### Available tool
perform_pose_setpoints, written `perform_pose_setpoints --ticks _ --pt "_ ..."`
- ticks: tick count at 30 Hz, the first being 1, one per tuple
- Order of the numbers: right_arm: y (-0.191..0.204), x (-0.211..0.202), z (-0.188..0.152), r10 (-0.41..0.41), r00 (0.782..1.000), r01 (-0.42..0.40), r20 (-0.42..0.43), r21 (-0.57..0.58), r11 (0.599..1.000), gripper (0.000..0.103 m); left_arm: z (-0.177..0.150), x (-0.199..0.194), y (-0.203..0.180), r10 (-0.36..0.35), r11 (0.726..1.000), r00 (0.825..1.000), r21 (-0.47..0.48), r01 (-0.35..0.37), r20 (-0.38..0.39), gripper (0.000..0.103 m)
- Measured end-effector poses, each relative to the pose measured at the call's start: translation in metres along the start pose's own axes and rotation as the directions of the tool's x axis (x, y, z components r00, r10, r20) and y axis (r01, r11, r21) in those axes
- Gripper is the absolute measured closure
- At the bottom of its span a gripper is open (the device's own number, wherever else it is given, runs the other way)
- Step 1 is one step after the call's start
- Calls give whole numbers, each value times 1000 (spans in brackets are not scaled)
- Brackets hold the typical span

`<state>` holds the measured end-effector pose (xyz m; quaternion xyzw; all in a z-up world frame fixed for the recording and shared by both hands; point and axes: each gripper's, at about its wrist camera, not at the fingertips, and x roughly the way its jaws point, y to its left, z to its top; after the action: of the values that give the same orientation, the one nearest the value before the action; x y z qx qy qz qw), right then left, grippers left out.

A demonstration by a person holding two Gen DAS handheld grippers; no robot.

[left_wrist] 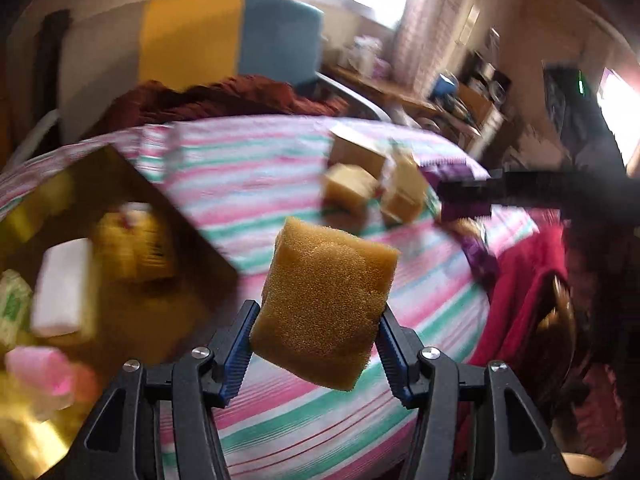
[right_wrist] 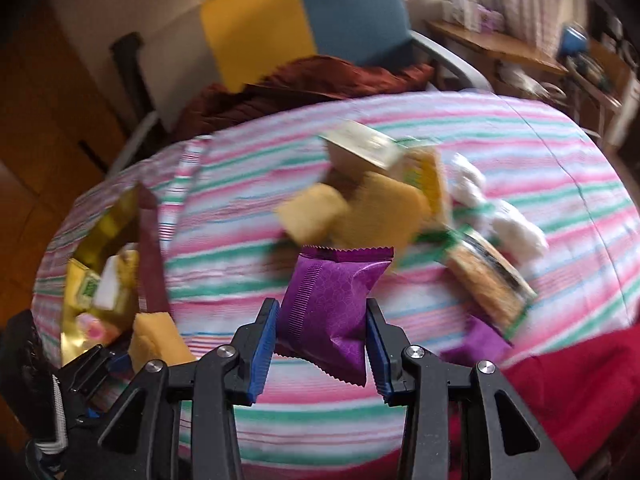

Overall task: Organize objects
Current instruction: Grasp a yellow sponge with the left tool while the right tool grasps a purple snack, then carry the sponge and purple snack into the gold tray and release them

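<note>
My left gripper (left_wrist: 319, 312) is shut on a tan-yellow sponge (left_wrist: 326, 300) and holds it above the striped bedspread (left_wrist: 248, 168). To its left lies an open gold box (left_wrist: 168, 200) with packets and a white block inside. My right gripper (right_wrist: 321, 308) is shut on a purple snack packet (right_wrist: 332, 296), also in the air. Behind it lies a blurred pile (right_wrist: 372, 204) of yellow sponges, small cartons, white cotton and a cracker packet (right_wrist: 488, 280). The right wrist view also shows the gold box (right_wrist: 108, 216) at the left, with the held sponge (right_wrist: 154, 338) below it.
A chair with a yellow cushion (right_wrist: 256, 24) and a blue cushion (right_wrist: 352, 8) stands behind the bed, with a rust-brown cloth (right_wrist: 304, 84) on it. A red cloth (right_wrist: 568, 380) covers the near right. A wooden side table (right_wrist: 500, 48) stands at the back right. Another purple packet (right_wrist: 480, 340) lies near the red cloth.
</note>
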<state>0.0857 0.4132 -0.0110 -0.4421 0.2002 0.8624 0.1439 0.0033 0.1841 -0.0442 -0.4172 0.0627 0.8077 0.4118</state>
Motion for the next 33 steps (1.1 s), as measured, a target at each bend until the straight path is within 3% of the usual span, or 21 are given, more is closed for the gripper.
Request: perform_pose_setpoints --ticks 7,12,18,26,31,33 --pt "79 22 4 133 991 -135 -27 -125 983 61 6 -57 64 119 982 989 -157 -104 85 45" --pt "141 40 -1 205 976 -217 -72 -241 946 61 11 -86 114 238 947 965 -247 -205 113 45" --pt "200 59 -10 258 957 -289 -134 -338 896 61 19 -99 162 320 915 940 -294 -276 115 45" --pt "247 89 -27 264 937 -338 -230 -395 855 61 46 -97 207 347 893 930 -344 -288 121 45" --pt "262 108 -40 259 921 -364 -291 -407 837 61 64 -87 227 369 878 923 -366 -308 109 41" --pt "267 115 -47 258 911 -380 -322 -409 830 59 70 -81 236 357 876 929 -381 -296 98 36"
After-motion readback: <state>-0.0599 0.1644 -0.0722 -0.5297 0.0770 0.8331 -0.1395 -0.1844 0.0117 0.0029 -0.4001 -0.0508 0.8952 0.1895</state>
